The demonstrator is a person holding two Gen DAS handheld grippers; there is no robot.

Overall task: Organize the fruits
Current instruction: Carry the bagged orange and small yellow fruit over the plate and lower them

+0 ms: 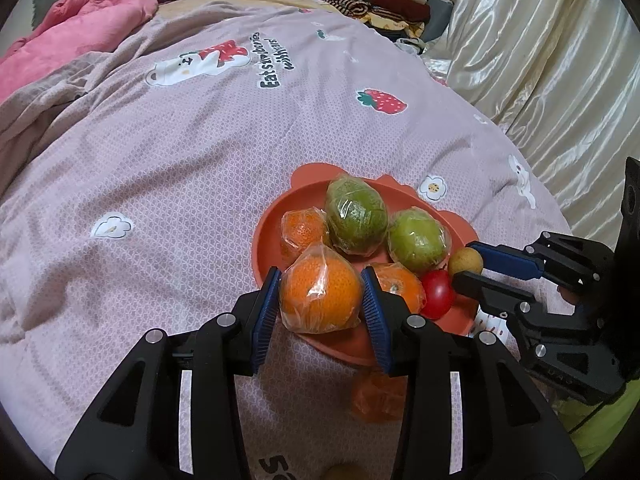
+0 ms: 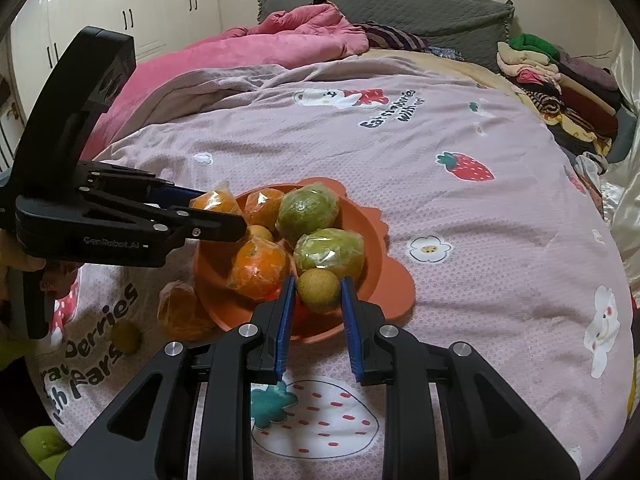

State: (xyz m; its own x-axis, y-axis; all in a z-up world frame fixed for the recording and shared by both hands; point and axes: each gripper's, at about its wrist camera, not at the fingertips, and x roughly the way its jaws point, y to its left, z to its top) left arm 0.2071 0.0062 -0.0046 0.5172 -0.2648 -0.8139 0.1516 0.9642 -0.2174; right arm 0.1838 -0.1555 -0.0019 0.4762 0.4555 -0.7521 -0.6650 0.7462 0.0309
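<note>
A: Bottom centre of the left wrist view, left hand-held gripper (image 1: 321, 294) clamped on a wrapped orange (image 1: 320, 290), blue pads pressing both sides, over the near rim of the orange plate (image 1: 276, 216).

B: Right one?

A: Right hand-held gripper (image 2: 318, 292), bottom centre of its own view, jaws partly apart around a small brown fruit (image 2: 319, 290). Left pad looks touching, right pad just beside it; firm grip, cannot tell.

B: Plate contents?

A: Mid-frame in the left wrist view: two more wrapped oranges (image 1: 303, 229), two wrapped green fruits (image 1: 356, 216), a red tomato (image 1: 438, 294) at the right rim. Plate sits on the pink strawberry-print bedspread (image 1: 180, 168).

B: Off the plate?

A: Lower left of the right wrist view, one wrapped orange on the bed (image 2: 180, 310) just beside the plate, and a small greenish fruit (image 2: 125, 336) near it.

B: Far end?

A: Pink quilt (image 2: 280, 36) upper left, folded clothes pile (image 2: 560, 80) upper right.
</note>
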